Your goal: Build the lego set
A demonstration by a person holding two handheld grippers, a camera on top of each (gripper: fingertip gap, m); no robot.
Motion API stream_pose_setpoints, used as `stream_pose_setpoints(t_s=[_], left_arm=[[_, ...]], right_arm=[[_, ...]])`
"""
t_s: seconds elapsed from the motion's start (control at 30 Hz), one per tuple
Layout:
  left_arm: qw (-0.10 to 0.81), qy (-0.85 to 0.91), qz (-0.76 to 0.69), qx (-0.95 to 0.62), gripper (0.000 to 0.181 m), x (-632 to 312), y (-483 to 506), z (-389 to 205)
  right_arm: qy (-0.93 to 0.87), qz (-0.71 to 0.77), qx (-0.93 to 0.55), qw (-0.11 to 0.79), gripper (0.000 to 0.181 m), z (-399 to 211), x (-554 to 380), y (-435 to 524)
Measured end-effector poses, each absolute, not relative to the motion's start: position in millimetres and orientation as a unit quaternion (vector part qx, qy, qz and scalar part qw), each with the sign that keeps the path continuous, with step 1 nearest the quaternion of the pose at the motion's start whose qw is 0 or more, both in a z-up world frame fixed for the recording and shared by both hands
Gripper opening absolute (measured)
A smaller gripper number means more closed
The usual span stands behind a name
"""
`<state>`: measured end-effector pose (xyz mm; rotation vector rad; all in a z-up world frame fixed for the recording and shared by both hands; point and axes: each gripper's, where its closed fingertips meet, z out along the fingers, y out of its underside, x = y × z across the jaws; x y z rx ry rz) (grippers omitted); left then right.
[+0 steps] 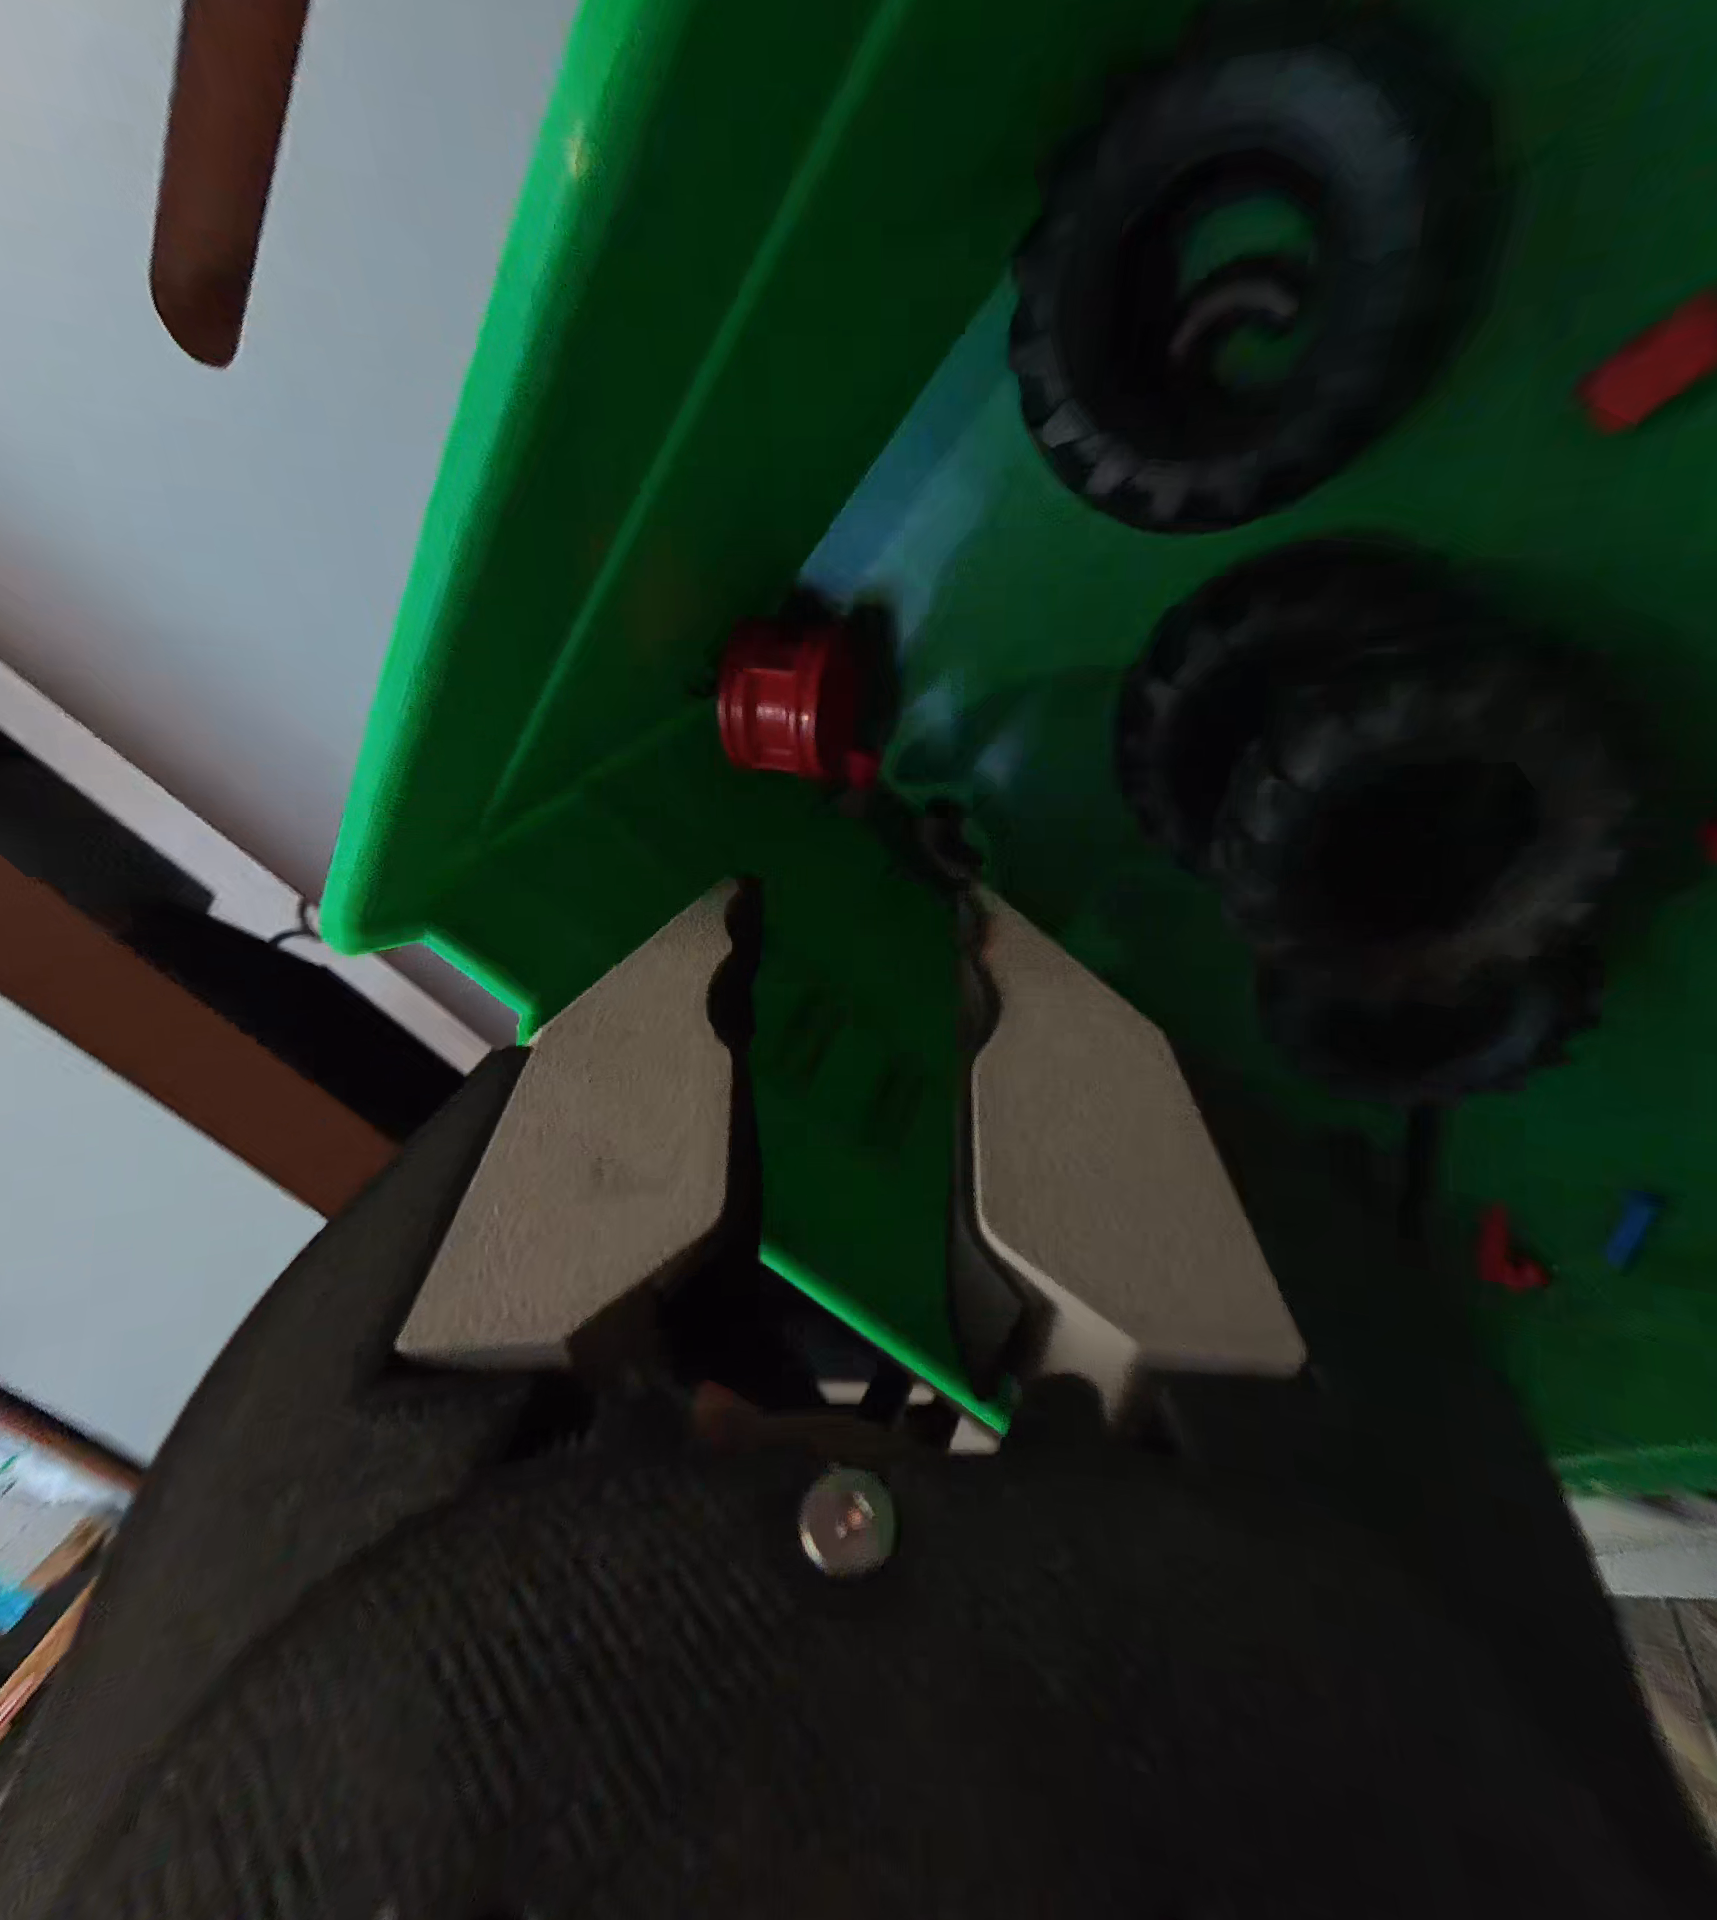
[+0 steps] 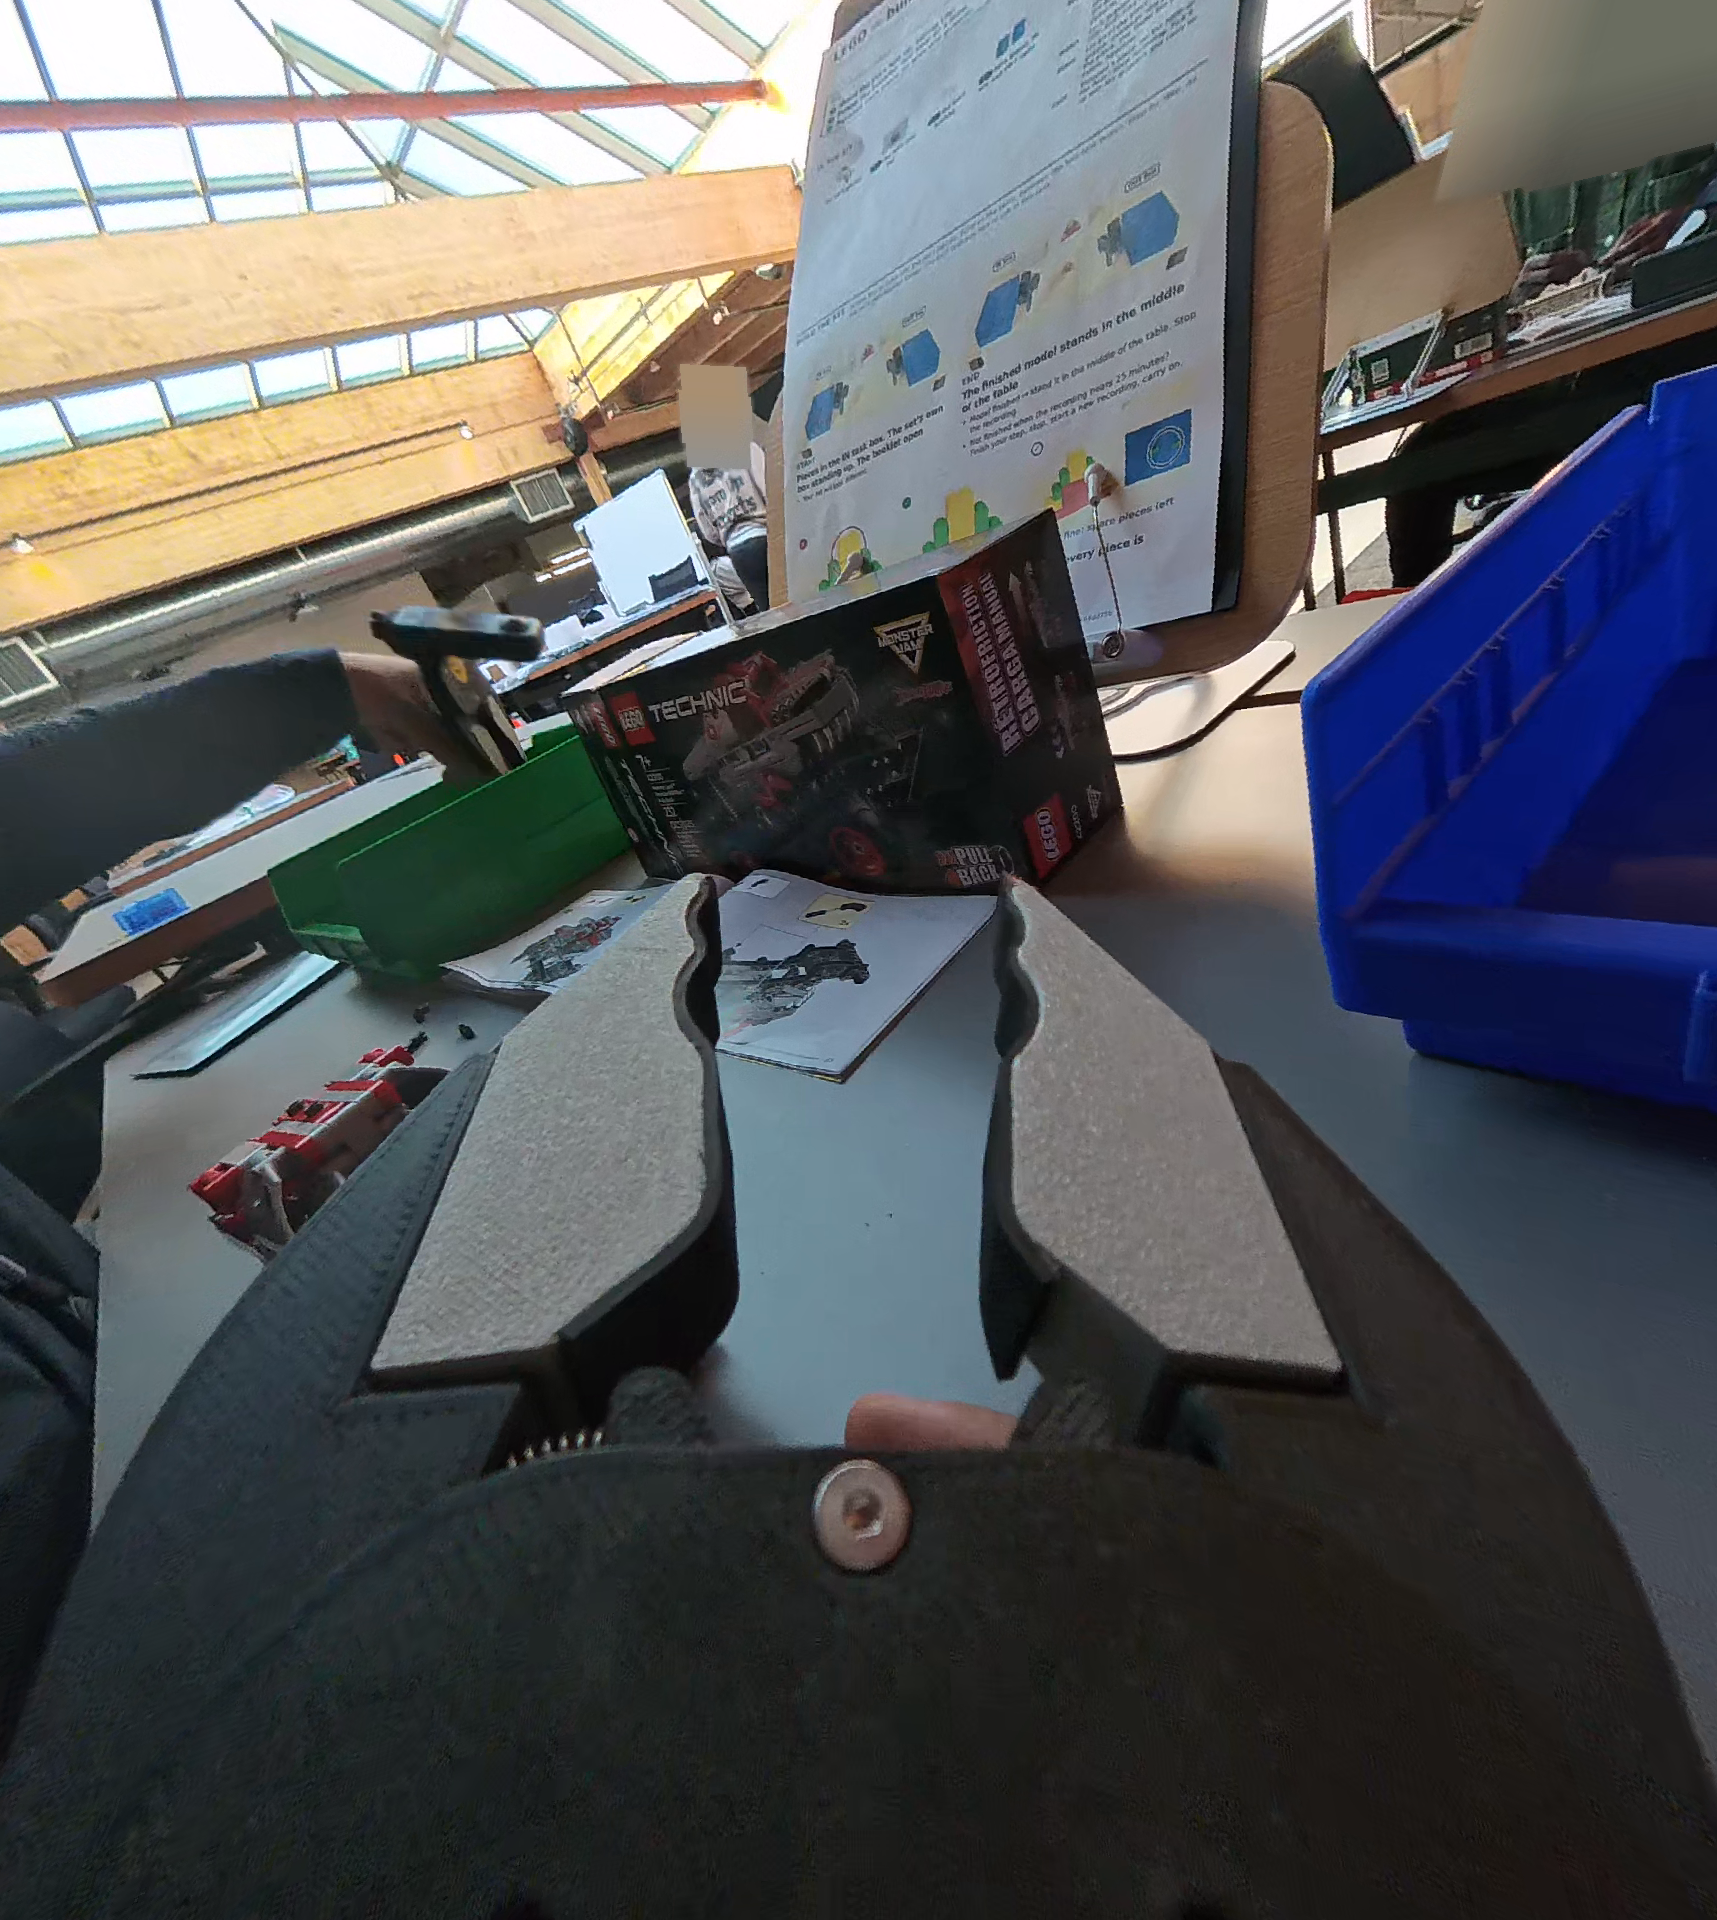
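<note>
1. The left tool (image 1: 854,914) is inside the green bin (image 1: 625,468), its fingers spread to a middling gap with nothing between them. Just ahead of the right-hand tip sits a small dark piece (image 1: 947,842), too blurred to identify, and just beyond that a red round piece (image 1: 786,698). To my eye these are the likely pick, straight ahead along the fingers.
2. Further in lie two black tyres (image 1: 1249,291), with small red and blue pieces scattered to the right.
3. The right tool (image 2: 854,904) hovers low over the worktop (image 2: 1456,1247), wide and empty, well apart from the green bin; the left is clearly nearer the parts.
4. The partly built red model (image 2: 314,1132) lies on the worktop left of the right tool.
5. Beyond are the open booklet (image 2: 833,977), the set box (image 2: 833,727), and a blue bin (image 2: 1560,779) on the right with no contents visible.
</note>
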<state>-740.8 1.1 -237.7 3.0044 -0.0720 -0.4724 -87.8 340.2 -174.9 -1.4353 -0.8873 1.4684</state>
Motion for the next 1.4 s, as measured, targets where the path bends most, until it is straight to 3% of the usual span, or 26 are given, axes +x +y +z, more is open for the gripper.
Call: stream_pose_setpoints(t_s=[0.07,0.23,0.47,0.7,0.93,1.07,1.2,1.4], left_arm=[[0.076,-0.042,-0.176,0.981,0.028,-745.8,3.9,-240.5],[0.146,-0.049,-0.14,0.978,0.03,-730.4,-1.9,-257.7],[0.187,-0.046,-0.132,0.972,0.025,-731.5,-17.2,-273.3],[0.197,-0.057,-0.099,0.974,0.007,-727.2,-19.7,-282.2],[0.17,-0.056,-0.088,0.98,0.005,-719.7,-18.5,-278.7],[0.124,-0.067,-0.116,0.983,0.005,-712.9,-11.2,-248.9],[0.009,-0.089,-0.187,0.978,0.005,-690.0,7.7,-177.5],[-0.216,-0.216,-0.156,0.94,0.005,-526.9,35.5,-105.0]], right_arm=[[-0.355,0.593,-0.574,0.439,0.049,-173.3,-86.6,339.7],[-0.351,0.602,-0.565,0.441,0.048,-169.6,-83.8,338.6],[-0.354,0.611,-0.556,0.438,0.048,-167.0,-83.2,335.6],[-0.354,0.615,-0.551,0.438,0.047,-165.5,-82.5,333.9],[-0.354,0.62,-0.547,0.437,0.047,-164.2,-82.0,332.7],[-0.355,0.623,-0.543,0.436,0.047,-163.0,-81.6,331.2],[-0.356,0.629,-0.538,0.435,0.047,-161.4,-81.8,328.7],[-0.377,0.624,-0.534,0.428,0.048,-162.8,-86.9,320.5]])
